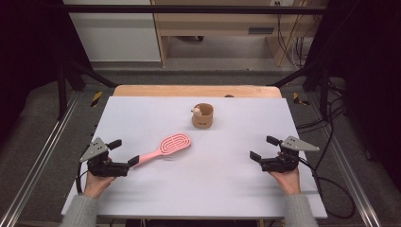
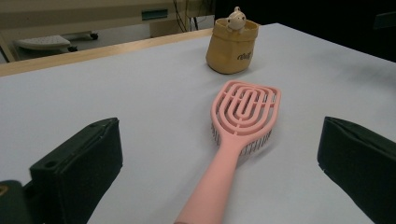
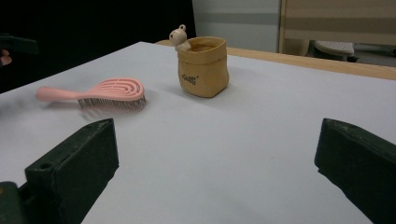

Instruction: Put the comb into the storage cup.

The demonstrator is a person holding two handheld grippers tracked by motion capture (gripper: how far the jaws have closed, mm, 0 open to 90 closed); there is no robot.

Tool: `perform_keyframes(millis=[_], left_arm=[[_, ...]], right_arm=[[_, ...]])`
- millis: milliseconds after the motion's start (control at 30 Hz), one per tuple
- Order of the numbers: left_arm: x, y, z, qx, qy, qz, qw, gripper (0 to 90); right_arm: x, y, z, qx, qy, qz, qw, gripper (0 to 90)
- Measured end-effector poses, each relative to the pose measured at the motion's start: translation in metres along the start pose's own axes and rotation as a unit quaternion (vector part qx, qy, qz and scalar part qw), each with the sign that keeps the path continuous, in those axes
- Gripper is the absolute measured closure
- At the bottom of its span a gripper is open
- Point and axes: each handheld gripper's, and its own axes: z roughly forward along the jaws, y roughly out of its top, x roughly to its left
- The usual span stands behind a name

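High view. A white desk carries a pink hairbrush and a small tan pouch; the pouch serves here as the landmark. The hairbrush lies flat on the desk, nearer the person than the pouch and to its left, apart from it, with its oval slotted head toward the pouch and its handle running away from the pouch toward the left gripper. A small pale figurine sits at the pouch's rim on its left side. The left gripper, held in the person's left hand, lies well to the left of the pouch and nearer the person; its jaws are released and spread wide, with the tip of the brush handle just at the nearer jaw, though contact cannot be told. The right gripper, held in the right hand, lies to the right of the pouch, well apart from it, jaws likewise released and grasping nothing.

Left gripper view. The hairbrush runs up between the two spread jaws, handle nearest, bristles down, head pointing at the pouch; neither jaw touches it.

Right gripper view. The pouch stands upright ahead between the spread jaws, with the hairbrush to its left.
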Motion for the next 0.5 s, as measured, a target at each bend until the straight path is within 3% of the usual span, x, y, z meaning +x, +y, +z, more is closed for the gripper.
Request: perform_keyframes(millis=[500], left_arm=[[-0.0021,0.0046,-0.0014,0.002,0.006,0.003,1.0,0.0]], right_arm=[[-0.0005,0.0012,-0.0022,-0.003,-0.003,-0.003,1.0,0.3]])
